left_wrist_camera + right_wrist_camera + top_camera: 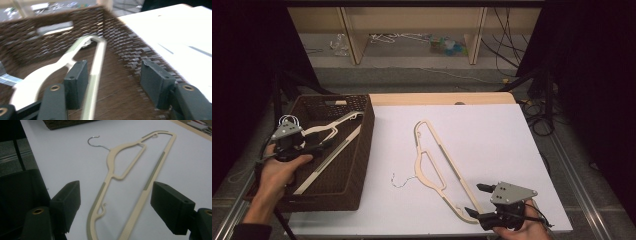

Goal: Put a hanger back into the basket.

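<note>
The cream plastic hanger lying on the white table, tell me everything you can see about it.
The cream plastic hanger lies flat on the white table, right of the brown wicker basket. It is slim, with grey grip strips, small notch hooks, a cut-out near the neck and a thin metal hook. The right gripper is open with its jaws on either side of the hanger's near end.

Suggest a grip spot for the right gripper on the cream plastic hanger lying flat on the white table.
Probably the near end of the cream plastic hanger, where its shoulder arm and straight bottom bar converge toward the open right gripper. Come from above at the person's edge, jaws straddling one thin bar crosswise. It lies flat on the white table, so a side approach gets no purchase; the wire hook is too thin.
</note>
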`<move>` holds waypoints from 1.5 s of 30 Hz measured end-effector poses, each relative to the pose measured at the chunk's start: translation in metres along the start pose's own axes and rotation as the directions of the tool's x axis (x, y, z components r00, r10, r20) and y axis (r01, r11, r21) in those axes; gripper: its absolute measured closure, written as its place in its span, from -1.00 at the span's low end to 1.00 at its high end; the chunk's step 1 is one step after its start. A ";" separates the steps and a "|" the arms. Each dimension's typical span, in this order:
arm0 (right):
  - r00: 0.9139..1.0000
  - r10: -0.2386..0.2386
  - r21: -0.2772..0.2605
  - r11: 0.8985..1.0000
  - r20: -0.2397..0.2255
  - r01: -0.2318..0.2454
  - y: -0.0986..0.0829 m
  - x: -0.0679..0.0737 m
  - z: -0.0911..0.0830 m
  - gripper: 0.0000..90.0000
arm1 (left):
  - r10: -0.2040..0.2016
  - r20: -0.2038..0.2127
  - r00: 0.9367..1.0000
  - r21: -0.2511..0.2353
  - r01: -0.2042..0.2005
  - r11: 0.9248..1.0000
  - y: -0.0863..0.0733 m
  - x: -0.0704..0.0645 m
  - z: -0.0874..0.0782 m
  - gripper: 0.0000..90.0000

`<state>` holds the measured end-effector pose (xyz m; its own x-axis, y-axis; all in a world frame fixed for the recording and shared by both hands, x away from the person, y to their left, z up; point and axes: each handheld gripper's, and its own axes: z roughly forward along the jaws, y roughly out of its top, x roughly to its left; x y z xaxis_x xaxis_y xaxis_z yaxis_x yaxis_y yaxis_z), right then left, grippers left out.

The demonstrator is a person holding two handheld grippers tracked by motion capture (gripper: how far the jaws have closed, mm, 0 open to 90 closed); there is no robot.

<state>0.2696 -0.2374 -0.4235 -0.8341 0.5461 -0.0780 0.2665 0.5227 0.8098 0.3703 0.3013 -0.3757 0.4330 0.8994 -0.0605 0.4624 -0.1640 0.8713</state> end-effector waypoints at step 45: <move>0.998 0.055 0.039 0.998 0.042 -0.057 -0.011 -0.013 0.014 -0.50 | 0.247 0.348 0.904 -0.143 -0.209 0.967 -0.068 -0.177 0.011 -0.50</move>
<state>0.2846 -0.2415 -0.4391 -0.7971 0.6011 -0.0573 0.3322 0.5159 0.7896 0.2702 0.1488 -0.4296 0.7750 0.6319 -0.0087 0.2459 -0.2888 0.9253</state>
